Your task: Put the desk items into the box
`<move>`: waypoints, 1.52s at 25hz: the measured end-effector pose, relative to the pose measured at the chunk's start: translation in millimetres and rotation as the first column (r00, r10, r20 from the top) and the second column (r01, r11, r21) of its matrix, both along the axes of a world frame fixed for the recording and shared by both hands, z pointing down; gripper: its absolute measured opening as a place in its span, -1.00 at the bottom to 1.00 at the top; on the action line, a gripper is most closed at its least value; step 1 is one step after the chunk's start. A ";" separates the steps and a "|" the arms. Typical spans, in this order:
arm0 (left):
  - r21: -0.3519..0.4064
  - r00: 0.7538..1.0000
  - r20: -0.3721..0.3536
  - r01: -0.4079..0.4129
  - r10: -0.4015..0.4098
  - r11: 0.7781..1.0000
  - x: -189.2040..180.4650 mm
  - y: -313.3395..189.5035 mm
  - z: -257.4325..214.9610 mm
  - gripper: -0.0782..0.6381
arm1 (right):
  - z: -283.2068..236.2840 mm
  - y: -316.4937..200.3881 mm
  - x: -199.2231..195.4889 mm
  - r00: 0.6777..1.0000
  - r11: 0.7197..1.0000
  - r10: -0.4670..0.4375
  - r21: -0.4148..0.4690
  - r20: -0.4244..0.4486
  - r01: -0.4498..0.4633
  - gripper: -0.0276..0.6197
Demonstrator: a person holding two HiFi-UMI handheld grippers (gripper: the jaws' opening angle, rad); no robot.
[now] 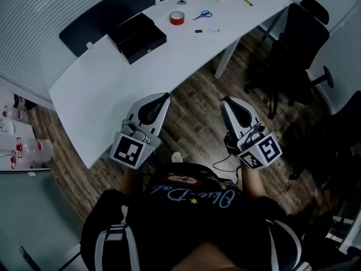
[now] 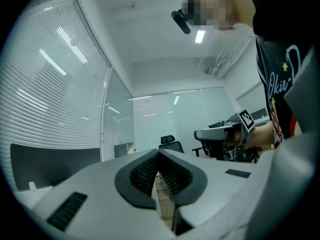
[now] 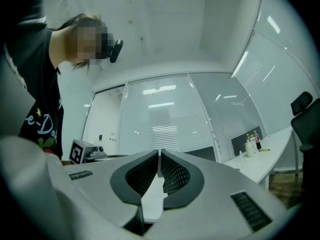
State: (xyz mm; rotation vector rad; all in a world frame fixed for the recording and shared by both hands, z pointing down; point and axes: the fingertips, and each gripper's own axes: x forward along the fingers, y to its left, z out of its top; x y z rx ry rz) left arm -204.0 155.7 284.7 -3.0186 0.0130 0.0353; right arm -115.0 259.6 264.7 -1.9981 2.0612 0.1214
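Right now I have both tools idle and held close to my chest, well back from the white curved surface [image 1: 113, 83]: the left gripper [image 1: 164, 97] and the right gripper [image 1: 225, 101] each have their jaws pressed together at the tips with nothing between them, which each gripper view confirms. Everything I need lies at the far end of the surface. The black box [image 1: 137, 36] is a low, hard-edged rectangular case; from here its lid looks closed, though I can't be sure. Just beyond it sits a red tape roll [image 1: 177, 18], then blue-handled scissors [image 1: 203, 15] and a slim marker pen [image 1: 207, 31], all apart from one another. I'd judge the tape to be light and stiff, best taken across the wall of the ring with one jaw through the hole. The scissors lie flat and thin, with smooth metal blades, so I'd pinch the plastic handles or the pivot rather than the blades. The pen is round and likely to roll, so I'd take it square across the middle of the barrel. The ribbed black jaw pads should help with grip. Black office chairs [image 1: 304, 33] stand on the wood floor [image 1: 192, 112] to my right.
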 end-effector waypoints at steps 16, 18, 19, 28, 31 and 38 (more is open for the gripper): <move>-0.024 0.998 -0.008 -0.061 0.061 0.998 28.4 -43.8 13.0 -0.82 | 5.3 -33.6 31.7 0.994 0.995 0.102 -0.013 0.031 -0.101 -0.81; -0.025 0.997 -0.003 -0.074 0.074 0.997 35.9 -41.8 14.7 -0.82 | 8.2 -34.5 37.6 0.994 0.994 0.109 -0.023 0.025 -0.109 -0.81; -0.027 0.997 -0.001 -0.077 0.077 0.997 39.6 -41.4 15.1 -0.82 | 9.6 -35.3 41.2 0.994 0.993 0.111 -0.029 0.022 -0.110 -0.81; -0.024 0.998 0.012 -0.054 0.054 0.998 80.3 -46.2 13.7 -0.82 | 9.0 -45.9 90.8 0.995 0.994 0.096 -0.044 -0.025 -0.097 -0.81; -0.024 0.999 0.012 -0.041 0.041 0.999 95.8 -47.4 12.6 -0.82 | 9.3 -52.0 106.0 0.997 0.996 0.074 -0.042 -0.025 -0.076 -0.81; -0.006 0.999 0.039 -0.023 0.023 1.000 131.3 -47.1 11.1 -0.82 | 11.4 -60.7 144.4 0.999 0.999 0.042 -0.030 -0.022 -0.043 -0.81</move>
